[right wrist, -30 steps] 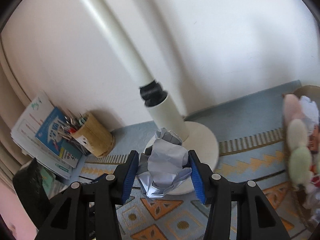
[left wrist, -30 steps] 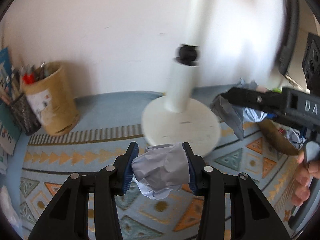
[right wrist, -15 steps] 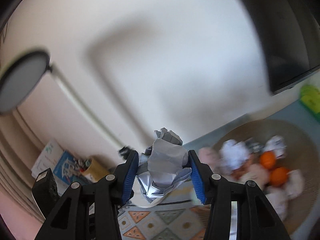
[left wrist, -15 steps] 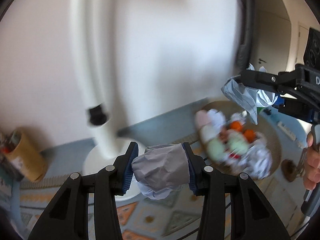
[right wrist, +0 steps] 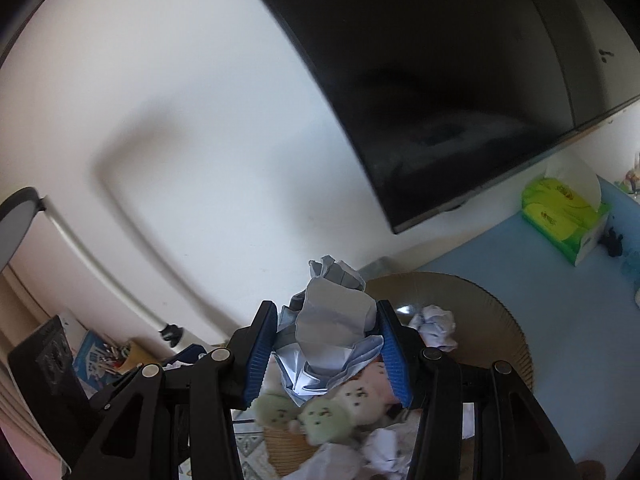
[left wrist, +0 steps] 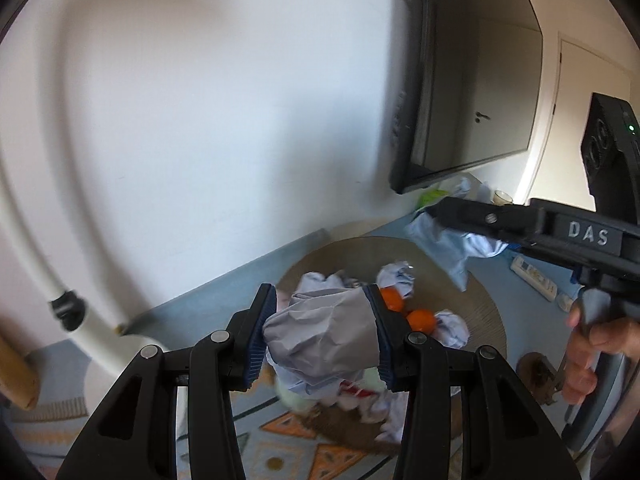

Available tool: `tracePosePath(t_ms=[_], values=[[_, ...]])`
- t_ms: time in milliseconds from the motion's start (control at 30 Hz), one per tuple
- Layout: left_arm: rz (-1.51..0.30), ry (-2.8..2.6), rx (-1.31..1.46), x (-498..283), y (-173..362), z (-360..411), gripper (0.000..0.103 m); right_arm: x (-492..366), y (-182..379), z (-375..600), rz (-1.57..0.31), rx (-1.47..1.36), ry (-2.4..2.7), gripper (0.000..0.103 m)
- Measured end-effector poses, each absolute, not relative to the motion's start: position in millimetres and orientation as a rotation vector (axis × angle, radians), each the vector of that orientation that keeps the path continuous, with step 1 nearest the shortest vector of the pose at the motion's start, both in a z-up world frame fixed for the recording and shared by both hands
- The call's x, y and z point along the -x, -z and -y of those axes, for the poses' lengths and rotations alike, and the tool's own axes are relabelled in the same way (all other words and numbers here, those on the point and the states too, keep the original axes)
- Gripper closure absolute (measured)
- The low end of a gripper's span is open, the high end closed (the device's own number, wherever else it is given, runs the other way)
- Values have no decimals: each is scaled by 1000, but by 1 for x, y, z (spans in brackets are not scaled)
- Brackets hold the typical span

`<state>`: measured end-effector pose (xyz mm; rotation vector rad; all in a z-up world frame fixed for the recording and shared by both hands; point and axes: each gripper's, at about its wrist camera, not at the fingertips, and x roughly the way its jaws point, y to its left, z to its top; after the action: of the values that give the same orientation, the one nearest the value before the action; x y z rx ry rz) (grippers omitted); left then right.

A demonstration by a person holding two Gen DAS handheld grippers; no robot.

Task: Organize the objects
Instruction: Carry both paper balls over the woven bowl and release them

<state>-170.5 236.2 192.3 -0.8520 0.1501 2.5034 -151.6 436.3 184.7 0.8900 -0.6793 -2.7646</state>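
**Paper wads held over the woven basket**

Crumpled paper fills both claws. The left gripper [left wrist: 322, 338] pinches a grey paper wad [left wrist: 320, 340] between its blue pads, with the wad bulging out below the fingers. Beyond it sits the round woven basket [left wrist: 486, 312], holding more paper balls [left wrist: 452, 328], two oranges [left wrist: 420, 320] and pale plush toys [right wrist: 320, 412].

The right gripper [right wrist: 328, 344] is clamped on a second paper wad [right wrist: 332, 332], a taller, folded lump that sticks up above the pads. In the left wrist view this gripper reaches in from the right, above the basket's far right rim, with a hand [left wrist: 588, 360] on its handle.

A dark screen [right wrist: 460, 80] hangs on the white wall behind the basket. A green tissue box [right wrist: 564, 216] stands on the blue surface to the far right. A white lamp pole [left wrist: 48, 256] rises at left, blurred.
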Motion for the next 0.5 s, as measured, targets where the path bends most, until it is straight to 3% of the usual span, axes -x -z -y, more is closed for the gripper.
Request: tracePosePath(t_ms=[400, 433, 467, 500], values=[[-193, -2403, 913, 199, -154, -281, 61, 182, -153, -446, 677, -977, 2775, 53], [-206, -2390, 918, 202, -150, -284, 57, 185, -150, -446, 676, -983, 2770, 50], [-225, -2378, 921, 203, -148, -286, 53, 189, -147, -446, 667, -1001, 2773, 35], [-251, -2361, 946, 205, -144, -290, 30, 193, -145, -445, 649, -1031, 2780, 22]])
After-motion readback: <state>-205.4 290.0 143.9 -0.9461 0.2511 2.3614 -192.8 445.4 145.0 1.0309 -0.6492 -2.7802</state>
